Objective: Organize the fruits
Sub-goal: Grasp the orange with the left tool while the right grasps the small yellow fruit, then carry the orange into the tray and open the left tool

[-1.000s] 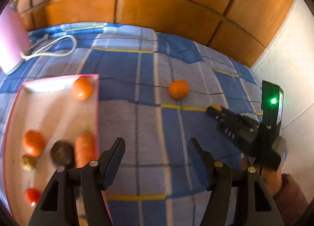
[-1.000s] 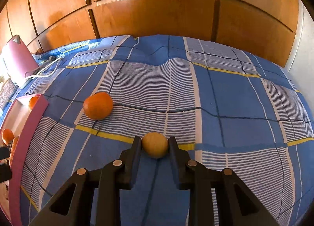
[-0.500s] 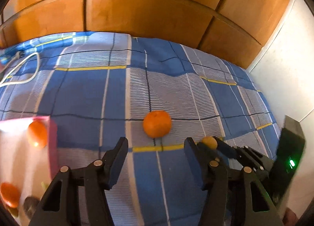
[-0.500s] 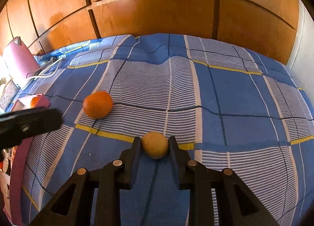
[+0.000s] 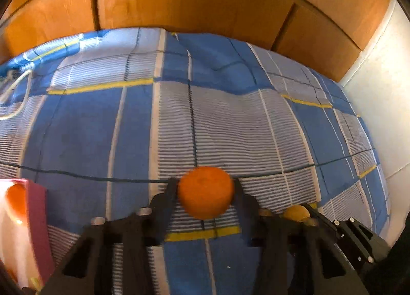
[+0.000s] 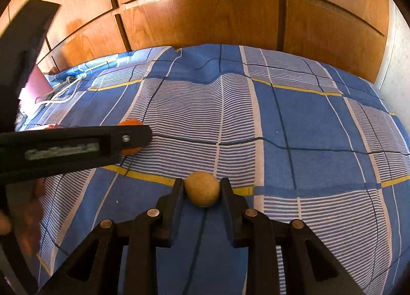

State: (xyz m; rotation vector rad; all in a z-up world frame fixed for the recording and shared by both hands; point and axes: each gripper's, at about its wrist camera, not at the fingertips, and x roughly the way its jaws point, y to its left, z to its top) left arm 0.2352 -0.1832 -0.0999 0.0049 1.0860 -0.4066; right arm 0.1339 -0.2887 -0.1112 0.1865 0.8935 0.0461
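Left gripper [image 5: 205, 187] jaws closing around orange [image 5: 206, 192] on blue plaid bedspread [image 5: 230, 120]. Right gripper [image 6: 202, 186] just right, clamped on small yellow-brown fruit [image 6: 202, 189]. Pink tray [image 5: 38, 220] near left.

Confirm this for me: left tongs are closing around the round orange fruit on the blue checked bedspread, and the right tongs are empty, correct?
Not quite. The right tongs are not empty: the right wrist view shows them shut on a small round yellowish-tan fruit. The rest holds: the left tongs are closing with the round orange fruit between them, on the blue checked bedspread.
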